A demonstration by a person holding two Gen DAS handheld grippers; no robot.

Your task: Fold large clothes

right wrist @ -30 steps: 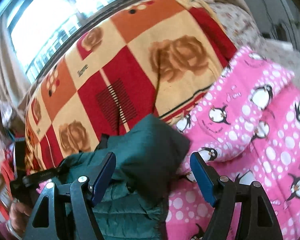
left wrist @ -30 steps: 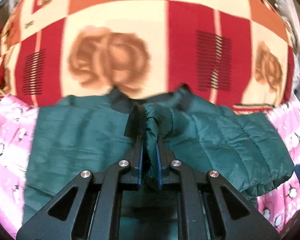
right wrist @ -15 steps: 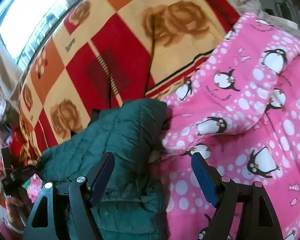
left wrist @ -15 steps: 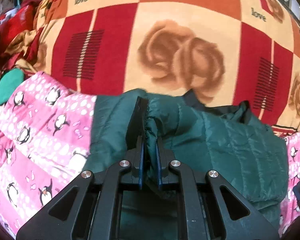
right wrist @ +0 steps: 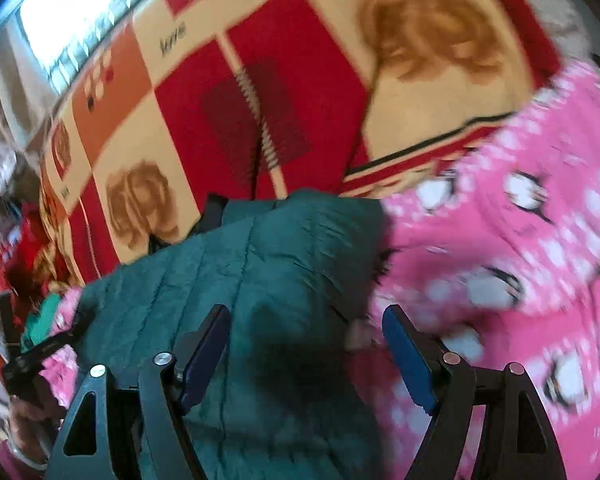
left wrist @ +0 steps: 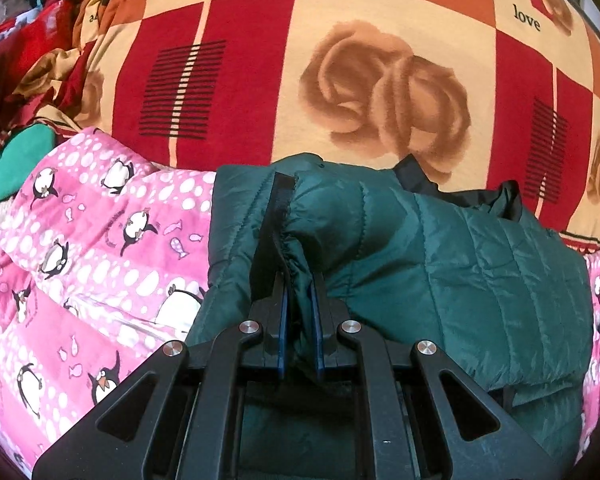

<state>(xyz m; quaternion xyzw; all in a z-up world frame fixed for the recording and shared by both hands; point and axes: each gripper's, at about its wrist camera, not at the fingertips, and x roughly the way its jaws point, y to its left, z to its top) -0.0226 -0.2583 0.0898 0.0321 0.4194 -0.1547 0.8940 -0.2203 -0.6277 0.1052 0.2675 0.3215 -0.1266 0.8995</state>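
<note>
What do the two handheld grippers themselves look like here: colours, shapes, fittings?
Both match. The left gripper and the right gripper have black angular fingers with triangular cut-outs, round silver pivot pins and blue pads on the inner faces. No cables, markings or sleeves are visible.

Dark green quilted puffer jacket [left wrist: 440, 264], folded over, lying on pink penguin blanket [left wrist: 80, 248]

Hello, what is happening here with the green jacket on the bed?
A person is folding a green jacket on a pink penguin blanket, with a gripper in each hand. The left gripper is shut on a gathered edge of the jacket. The right gripper is open above the jacket's other side, gripping nothing. A red and orange rose blanket lies behind.
</note>
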